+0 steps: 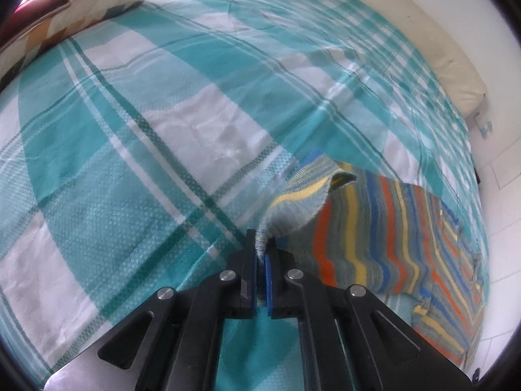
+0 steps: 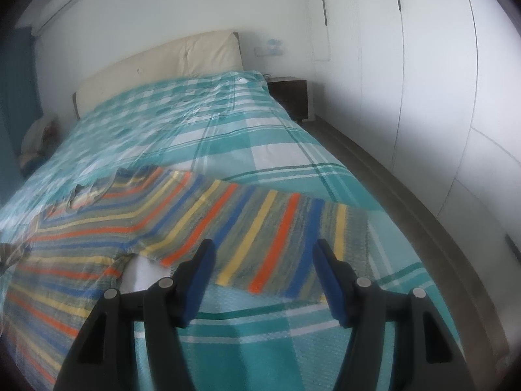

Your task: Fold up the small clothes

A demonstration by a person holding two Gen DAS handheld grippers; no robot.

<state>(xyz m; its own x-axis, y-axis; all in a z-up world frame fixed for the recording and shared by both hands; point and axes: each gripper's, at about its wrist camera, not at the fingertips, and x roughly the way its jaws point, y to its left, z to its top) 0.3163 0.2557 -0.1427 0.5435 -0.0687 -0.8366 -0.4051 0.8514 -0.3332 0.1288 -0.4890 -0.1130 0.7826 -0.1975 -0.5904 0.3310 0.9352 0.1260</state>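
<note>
Striped knit sweater (image 2: 202,224), banded in orange, blue, yellow and grey-green, lies spread on a teal-and-white checked bedspread (image 1: 136,150) near the foot of the bed, one sleeve stretched flat toward the bed's right edge. Left gripper (image 1: 260,244) has its jaws closed on the ribbed cuff of the other sleeve, lifting that end so the cuff curls over. Right gripper (image 2: 263,254) hangs just above the flat sleeve, jaws wide apart and holding nothing. Beyond, a cream padded headboard (image 2: 156,65) backs the bed, with a dark wooden nightstand (image 2: 291,97) beside it and white wardrobe doors (image 2: 423,81) along the wall.
</note>
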